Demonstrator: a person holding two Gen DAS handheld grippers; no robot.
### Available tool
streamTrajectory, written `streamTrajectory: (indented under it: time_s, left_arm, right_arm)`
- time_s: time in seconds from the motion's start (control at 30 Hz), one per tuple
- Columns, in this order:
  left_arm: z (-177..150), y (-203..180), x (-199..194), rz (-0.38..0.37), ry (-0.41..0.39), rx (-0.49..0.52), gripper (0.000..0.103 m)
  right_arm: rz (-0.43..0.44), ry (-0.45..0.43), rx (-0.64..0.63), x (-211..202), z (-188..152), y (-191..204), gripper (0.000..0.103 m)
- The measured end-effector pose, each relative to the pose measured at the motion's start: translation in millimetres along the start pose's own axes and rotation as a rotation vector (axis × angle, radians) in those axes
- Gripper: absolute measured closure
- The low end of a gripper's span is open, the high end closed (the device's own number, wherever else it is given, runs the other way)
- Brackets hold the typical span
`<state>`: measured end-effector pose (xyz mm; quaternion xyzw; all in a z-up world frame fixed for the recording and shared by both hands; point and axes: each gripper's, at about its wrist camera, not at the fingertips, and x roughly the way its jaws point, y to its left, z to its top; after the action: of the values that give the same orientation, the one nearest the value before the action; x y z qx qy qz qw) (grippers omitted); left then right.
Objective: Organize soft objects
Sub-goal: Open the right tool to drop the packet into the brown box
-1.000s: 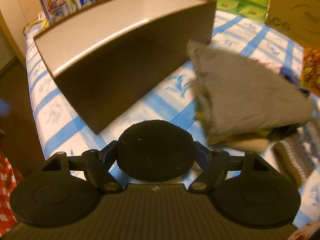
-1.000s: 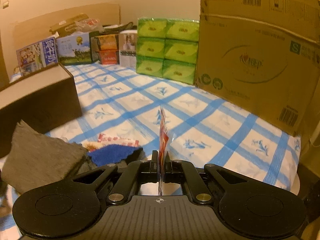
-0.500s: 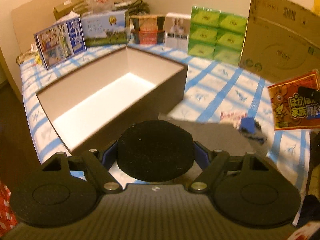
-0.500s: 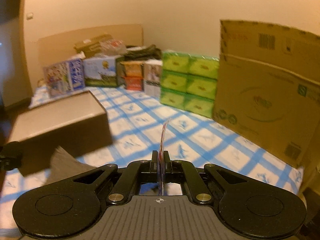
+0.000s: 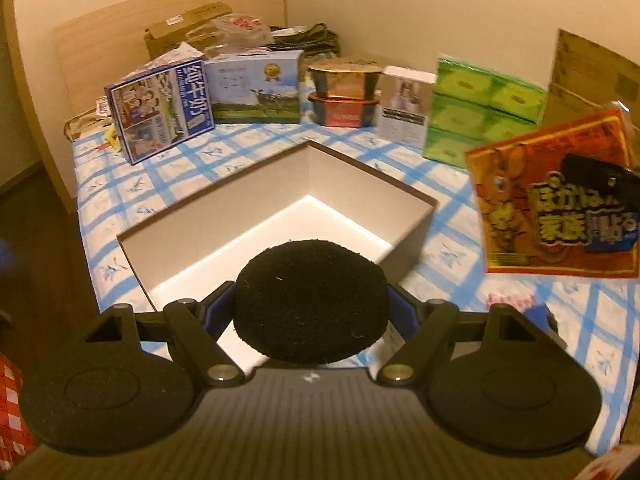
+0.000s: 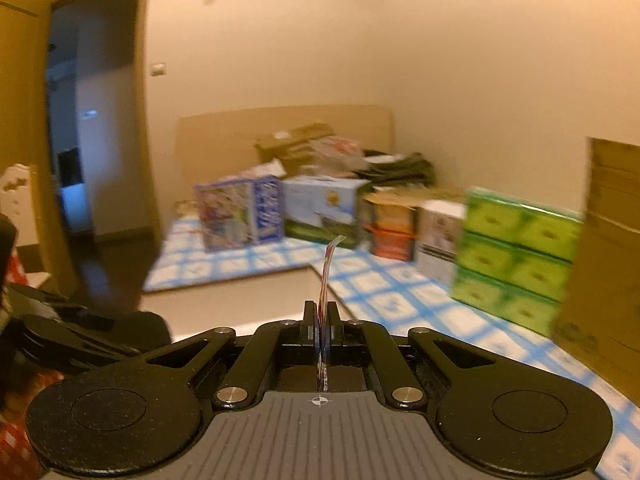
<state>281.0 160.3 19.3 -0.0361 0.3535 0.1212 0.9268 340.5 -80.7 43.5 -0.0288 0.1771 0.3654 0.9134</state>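
A round black soft pad (image 5: pixel 311 296) sits between the wide-set jaws of my left gripper (image 5: pixel 312 309), which is shut on it above the near corner of an open brown box (image 5: pixel 412 232) with a white inside. My right gripper (image 6: pixel 321 316) is shut on a flat orange packet (image 5: pixel 552 200) with a cartoon animal; the packet hangs in the air to the right of the box. In the right wrist view the packet shows edge-on (image 6: pixel 327 268), with the box top (image 6: pixel 248 300) below it and the left gripper's dark body (image 6: pixel 80 332) at the left.
The box stands on a blue-checked sheet (image 5: pixel 168 168). Milk cartons (image 5: pixel 160 116), stacked tubs (image 5: pixel 344 96), green tissue packs (image 5: pixel 480 112) and a big cardboard carton (image 5: pixel 588 76) line the far side. A blue cloth (image 5: pixel 538 314) lies at the right. A doorway (image 6: pixel 92 160) opens at the left.
Both grippers have risen with their loads. The left view now looks down into the box, and the grey cloth pile has dropped out of sight. The orange packet has come in beside the box.
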Motion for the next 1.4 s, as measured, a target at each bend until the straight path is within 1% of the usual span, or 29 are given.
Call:
streamTrajectory:
  time_s: [0.13,0.27,0.37,0.53,0.67,0.8,0.97,1.0,1.03,1.07,1.13,1.23,1.3,1.4]
  left_arm:
    - [18,16,15,0.021,0.005,-0.022,0.025]
    - [30,34,36,0.035,0.031,-0.050,0.025]
    - [34,48,54,0.050,0.059,-0.069,0.025]
    - [35,65,85,0.064,0.113,-0.101,0.025]
    - [33,72,106,0.068,0.147,-0.106,0.025]
    - [33,76,123,0.068,0.166,-0.106,0.025]
    - [31,78,136,0.068,0.183,-0.112,0.025]
    - [31,78,137,0.067,0.186,-0.113,0.025]
    - [30,78,139,0.067,0.191,-0.114,0.024]
    - [29,78,141,0.067,0.194,-0.114,0.024]
    - [27,78,145,0.064,0.203,-0.113,0.024]
    - [26,76,150,0.060,0.214,-0.108,0.023]
    - [25,75,151,0.063,0.210,-0.107,0.019]
    - [25,74,152,0.074,0.213,-0.105,0.019]
  right_arm:
    - [0.072,-0.015,-0.015,43,19,20,0.101]
    - [0.118,0.000,-0.015,83,28,33,0.101]
    - [0.145,0.038,-0.011,118,29,39,0.101]
    - [0.162,0.121,0.018,168,21,40,0.101]
    - [0.160,0.173,0.036,192,10,40,0.101]
    - [0.164,0.197,0.067,211,3,37,0.101]
    - [0.199,0.215,0.170,228,0,28,0.099]
    - [0.192,0.240,0.177,234,-2,27,0.097]
    - [0.180,0.267,0.174,240,-4,27,0.087]
    - [0.172,0.279,0.172,242,-5,26,0.064]
    - [0.164,0.303,0.168,245,-10,24,0.045]
    - [0.146,0.319,0.150,244,-17,21,0.045]
    - [0.140,0.328,0.142,243,-21,19,0.045]
    - [0.122,0.332,0.140,239,-25,16,0.045]
